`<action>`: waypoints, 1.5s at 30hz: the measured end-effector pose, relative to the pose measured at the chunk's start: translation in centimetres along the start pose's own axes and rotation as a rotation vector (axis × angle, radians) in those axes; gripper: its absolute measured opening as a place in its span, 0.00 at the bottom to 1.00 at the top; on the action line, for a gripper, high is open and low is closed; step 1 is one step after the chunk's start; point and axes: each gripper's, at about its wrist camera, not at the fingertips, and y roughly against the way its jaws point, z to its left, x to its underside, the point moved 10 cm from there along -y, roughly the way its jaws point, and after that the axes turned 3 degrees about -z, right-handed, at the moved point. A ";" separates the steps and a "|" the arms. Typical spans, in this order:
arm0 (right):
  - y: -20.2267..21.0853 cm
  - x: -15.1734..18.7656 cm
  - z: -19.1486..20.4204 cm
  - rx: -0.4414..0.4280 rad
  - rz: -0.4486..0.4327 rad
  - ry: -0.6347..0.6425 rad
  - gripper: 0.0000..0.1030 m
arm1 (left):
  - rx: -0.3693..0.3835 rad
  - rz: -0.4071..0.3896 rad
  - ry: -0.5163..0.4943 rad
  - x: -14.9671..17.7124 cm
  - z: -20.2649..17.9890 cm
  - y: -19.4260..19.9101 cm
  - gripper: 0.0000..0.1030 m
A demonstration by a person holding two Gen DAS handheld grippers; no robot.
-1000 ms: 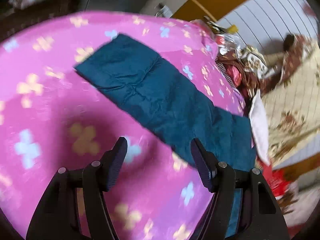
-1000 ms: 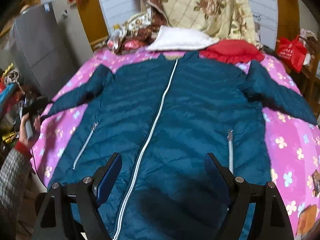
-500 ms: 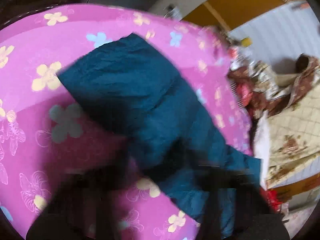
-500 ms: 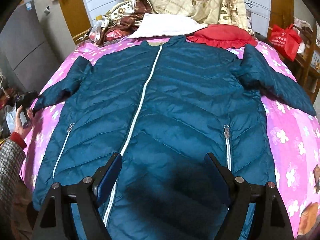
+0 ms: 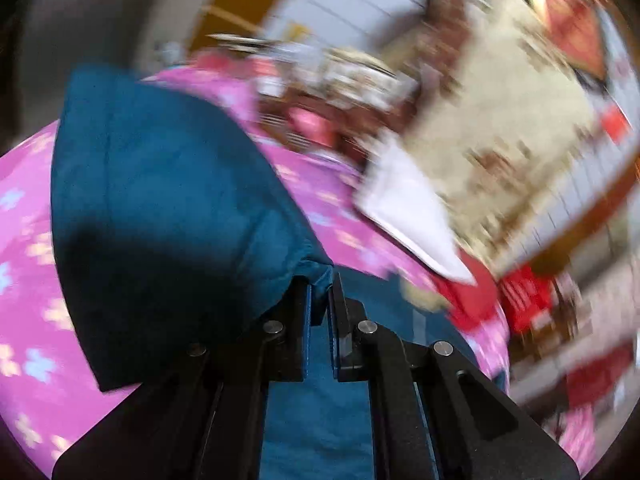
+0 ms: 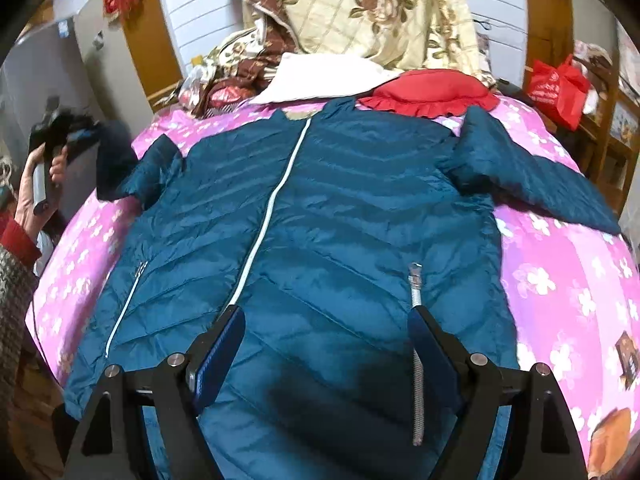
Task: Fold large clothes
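Teal quilted nylon filled both views: a long padded jacket (image 6: 320,240) lay front-up and zipped on a bed (image 6: 568,288) under a pink flowered cover, collar toward the pillows, hem toward me, its long axis running straight away from my right hand-held gripper (image 6: 326,350). That gripper hung over the lower front panel with its jaws spread wide and nothing between them.

My left hand-held gripper (image 5: 319,300) was clenched on the cuff end of the jacket's left sleeve (image 5: 160,208), a pinch of teal fabric bunched between the pads and the sleeve lifted clear of the bedcover. In the right wrist view the same gripper appeared at the far left edge, gripped in a hand (image 6: 36,184) above a red cuff and grey knit sleeve, with the teal sleeve rising toward it off the bed's side. The jacket's body lay to the right of that held cuff, so I judged the fold would carry the sleeve across toward the white zip (image 6: 272,208). The other sleeve (image 6: 532,184) stretched flat to the right, nearer my free gripper.

Behind the collar sat a white pillow (image 6: 328,76), a red frilled cushion (image 6: 432,92) and a cream floral quilt (image 6: 380,8) piled against a white panelled wall; a red bag (image 6: 560,88) stood on wooden furniture at right. The left wrist view was blurred.
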 end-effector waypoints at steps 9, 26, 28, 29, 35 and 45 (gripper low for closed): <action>1.5 0.7 -6.1 0.006 -0.032 -0.130 0.79 | 0.136 0.235 -0.306 15.9 -19.2 -8.7 0.06; -2.3 -4.8 -7.0 -0.094 0.014 -0.216 0.80 | 0.063 0.316 -0.476 32.3 -14.9 -1.7 0.45; -5.0 -6.3 -7.0 -0.063 0.040 -0.222 0.80 | 0.037 0.276 -0.449 32.2 -13.2 0.1 0.45; -6.8 -7.2 -7.2 -0.034 0.051 -0.217 0.80 | 0.017 0.255 -0.440 32.0 -12.5 0.8 0.45; -17.6 -10.4 -8.0 0.125 0.181 -0.136 0.55 | -0.083 0.184 -0.480 31.9 -9.8 4.0 0.45; -22.6 -13.5 -10.4 0.229 0.239 -0.184 0.56 | -0.110 0.105 -0.470 29.8 -8.9 8.0 0.45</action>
